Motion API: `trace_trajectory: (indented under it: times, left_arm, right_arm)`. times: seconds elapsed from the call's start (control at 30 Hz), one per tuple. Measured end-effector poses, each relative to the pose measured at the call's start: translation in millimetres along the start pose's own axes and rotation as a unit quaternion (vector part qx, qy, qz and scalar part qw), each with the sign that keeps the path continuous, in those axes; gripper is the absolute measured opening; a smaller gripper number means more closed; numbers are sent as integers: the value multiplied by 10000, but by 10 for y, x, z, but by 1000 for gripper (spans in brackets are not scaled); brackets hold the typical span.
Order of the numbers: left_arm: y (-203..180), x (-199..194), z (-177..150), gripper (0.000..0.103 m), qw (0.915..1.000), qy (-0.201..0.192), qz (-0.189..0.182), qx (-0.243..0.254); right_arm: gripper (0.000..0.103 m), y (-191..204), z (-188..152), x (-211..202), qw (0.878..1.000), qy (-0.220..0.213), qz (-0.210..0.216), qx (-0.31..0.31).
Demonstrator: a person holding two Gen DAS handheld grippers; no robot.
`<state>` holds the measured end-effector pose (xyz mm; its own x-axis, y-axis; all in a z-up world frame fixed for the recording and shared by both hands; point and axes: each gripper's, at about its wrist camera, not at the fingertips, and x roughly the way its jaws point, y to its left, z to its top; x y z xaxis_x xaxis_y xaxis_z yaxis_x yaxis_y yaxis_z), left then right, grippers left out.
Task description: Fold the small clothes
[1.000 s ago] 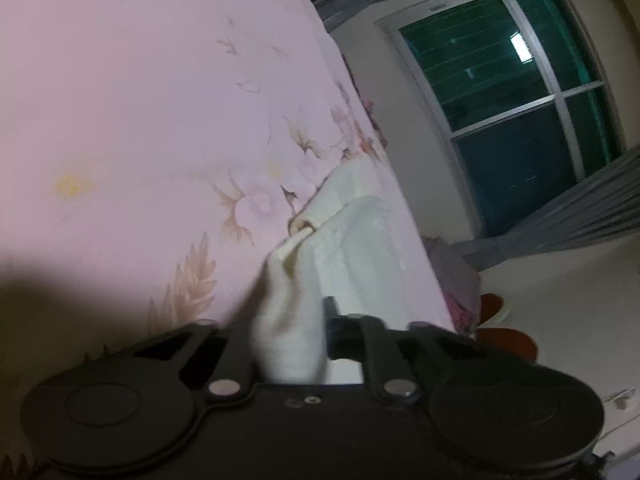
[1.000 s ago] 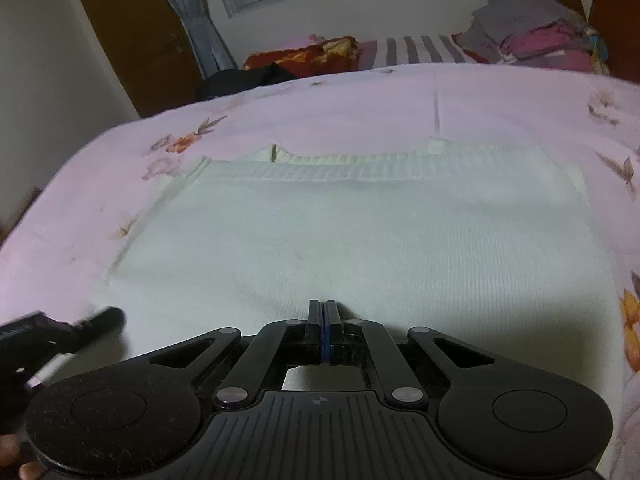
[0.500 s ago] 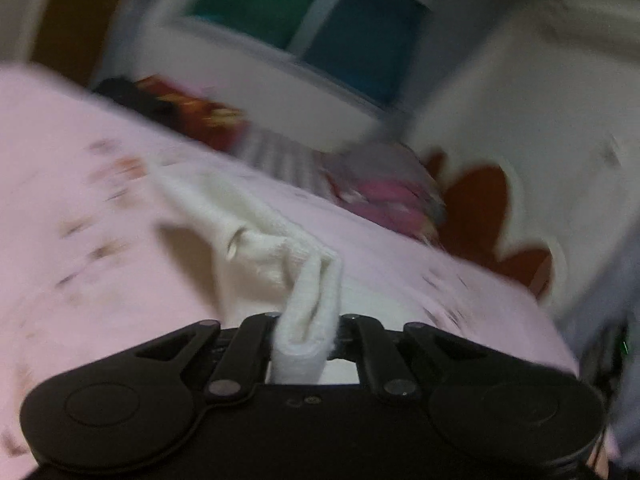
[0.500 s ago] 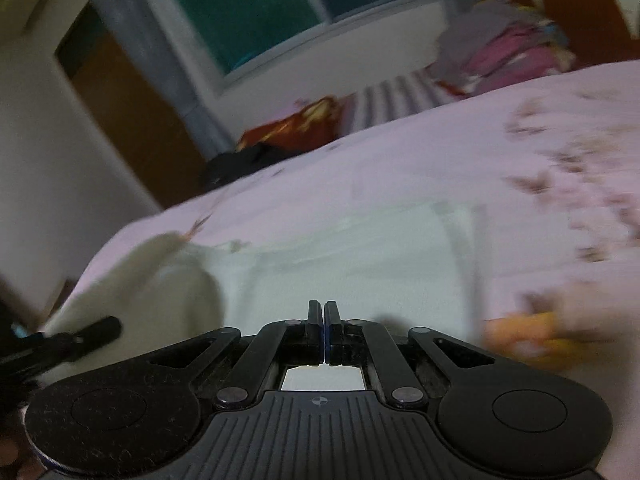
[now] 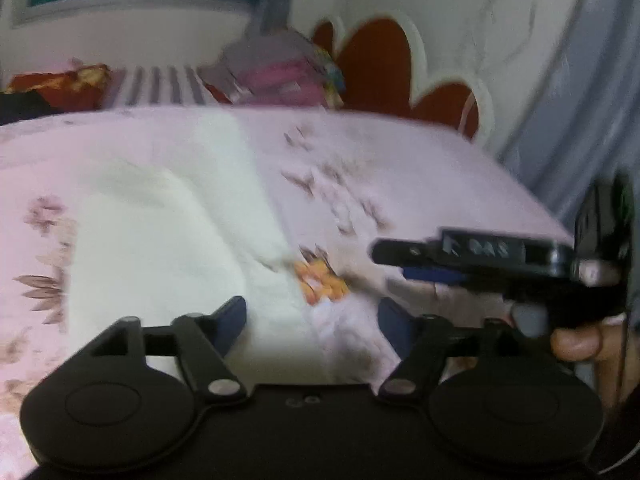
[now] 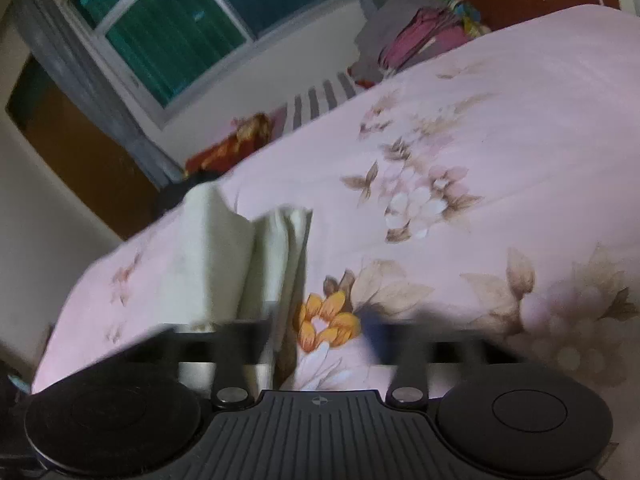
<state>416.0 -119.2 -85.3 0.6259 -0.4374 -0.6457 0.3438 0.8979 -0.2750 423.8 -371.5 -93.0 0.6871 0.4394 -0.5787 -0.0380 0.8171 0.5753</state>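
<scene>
A small white knit garment [image 5: 160, 240] lies folded over on the pink floral bedsheet [image 5: 400, 176]. My left gripper [image 5: 312, 316] hovers just above its near right corner. Its jaws are opening, and the cloth lies loose below them with no pad pressing on it. In the left wrist view, my right gripper [image 5: 404, 258] comes in from the right, side-on, held by a hand [image 5: 580, 344]. In the blurred right wrist view, the right gripper [image 6: 288, 340] also has its jaws opening. The garment's [image 6: 224, 260] doubled edge runs down between them, and they do not grip it.
A pile of folded clothes [image 5: 280, 76] and a striped pillow [image 5: 160, 84] lie at the bed's far side. Beside them stands a red and white headboard [image 5: 380, 60]. A window [image 6: 172, 36] and a grey curtain [image 6: 92, 92] are behind, with bare sheet to the right of the garment.
Both grippers swung across the bed with the garment's edge pinched, folding it over. Both then spread their jaws and let the cloth go. The left gripper rolled upright.
</scene>
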Motion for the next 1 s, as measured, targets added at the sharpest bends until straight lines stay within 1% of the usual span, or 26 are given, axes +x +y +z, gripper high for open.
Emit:
trace_trajectory:
  times: [0.07, 0.13, 0.17, 0.23, 0.33, 0.37, 0.4, 0.43, 0.5, 0.6, 0.67, 0.73, 0.77, 0.8, 0.83, 0.9, 0.93, 1.0]
  left_arm:
    - [271, -184, 21, 59, 9989, -258, 145, -357]
    - [567, -266, 22, 58, 9963, -357, 474, -619]
    - [698, -271, 35, 58, 9948, -314, 553, -795]
    - [964, -326, -2, 57, 9908, -286, 560, -1198]
    - [1167, -260, 20, 58, 9882, -139, 377, -1477]
    - [1191, -190, 46, 58, 9883, -82, 310, -1493]
    - [1217, -124, 46, 58, 9884, -57, 252, -1498]
    - [1256, -115, 38, 58, 9884, -67, 228, -1499]
    - [1291, -15, 66, 58, 9887, -80, 185, -1487]
    - [1382, 152, 186, 58, 9899, -175, -21, -1408]
    - [1422, 252, 249, 58, 9915, -163, -10, -1289]
    - [1496, 340, 274, 56, 9916, -94, -23, -1288]
    - [1539, 373, 266, 50, 9922, -27, 82, -1245]
    - [1577, 381, 251, 42, 9925, 69, 309, -1184]
    - [1651, 383, 213, 35, 9917, 162, 398, -1211]
    - [1822, 342, 108, 37, 9892, 189, 236, -1432]
    - [1848, 315, 95, 40, 9899, 180, 217, -1392]
    - [1885, 287, 102, 43, 9896, 158, 203, -1412]
  right_arm:
    - [59, 9, 16, -34, 9997, -26, 245, -15]
    - [59, 81, 11, 2, 9989, 63, 468, -37]
    - [59, 127, 8, 40, 9984, 110, 552, -64]
    - [59, 225, -31, 144, 9976, 275, 632, -94]
    - [59, 287, -72, 323, 9978, 394, 534, -69]
    - [56, 283, -80, 375, 9979, 417, 489, -30]
    - [46, 281, -93, 420, 9981, 410, 453, 3]
    - [43, 286, -98, 479, 9984, 398, 400, 37]
    - [43, 293, -68, 572, 9986, 401, 338, 102]
    - [43, 325, -16, 677, 9993, 300, 203, 85]
    - [43, 346, 16, 762, 9994, 315, 89, 84]
    - [43, 385, 32, 821, 9994, 339, 12, 44]
    - [37, 413, 25, 856, 9993, 360, -29, 4]
    - [16, 446, 13, 890, 9992, 393, -65, -41]
    - [15, 504, -1, 909, 9989, 445, 56, -130]
    - [15, 702, -46, 908, 9972, 365, 86, -653]
    - [15, 801, -79, 911, 9954, 350, 113, -884]
    - [15, 889, -126, 918, 9935, 274, 118, -1102]
